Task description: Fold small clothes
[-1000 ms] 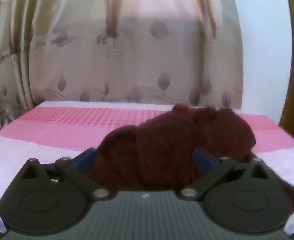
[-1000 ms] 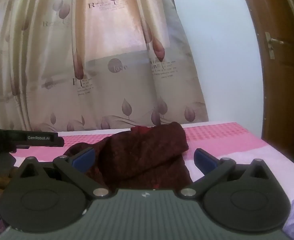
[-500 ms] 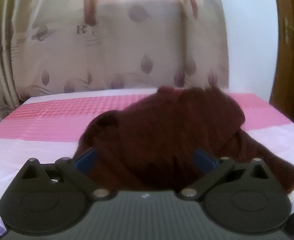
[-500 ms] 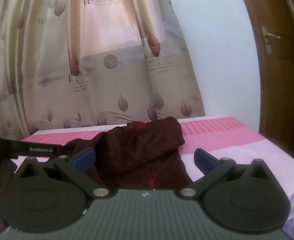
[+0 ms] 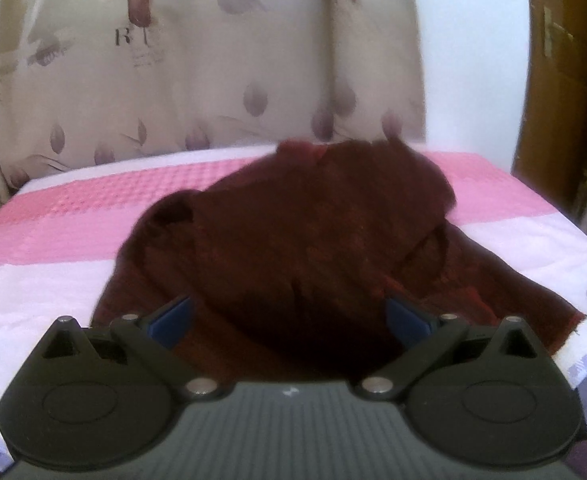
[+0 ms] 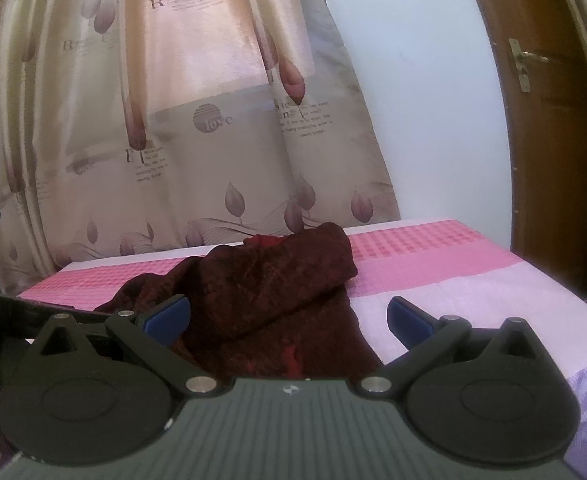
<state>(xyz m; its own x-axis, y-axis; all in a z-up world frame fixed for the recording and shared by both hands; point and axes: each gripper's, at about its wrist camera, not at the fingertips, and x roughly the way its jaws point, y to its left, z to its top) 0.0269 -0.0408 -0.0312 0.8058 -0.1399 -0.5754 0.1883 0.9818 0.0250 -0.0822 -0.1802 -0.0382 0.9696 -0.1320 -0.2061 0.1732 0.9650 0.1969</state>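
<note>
Garment: a dark maroon, textured knit-looking piece of clothing (image 5: pixel 301 232), crumpled into a lumpy heap with one flap spread flat toward the right edge of the bed.
Where it sits: on the pink-and-white checked bedsheet (image 5: pixel 65 216), roughly mid-bed, bunched part reaching toward the far edge by the curtain.
My left gripper (image 5: pixel 289 316): fingers spread wide, nothing pinched. The heap fills the gap between my blue pads (image 5: pixel 171 316), but I can't tell if they touch the cloth, that view's blurry.
My right gripper (image 6: pixel 289 318): also let go, blue-tipped fingers (image 6: pixel 409 316) wide apart. The left pad sits over the garment (image 6: pixel 261 288); the right one is over bare sheet (image 6: pixel 453 280), just beside the cloth's right edge.
Fabric look: mottled, slightly shiny weave, soft folds, a brighter red bit near the front hem in the right view.
Gripper bodies: matte black plastic, ribbed grey top, round pivot discs, silver pins.
Backdrop: satiny beige curtain with purple leaf prints (image 6: pixel 173 140), plain white wall (image 6: pixel 421 100), brown wooden door with a brass handle (image 6: pixel 553 120).
</note>
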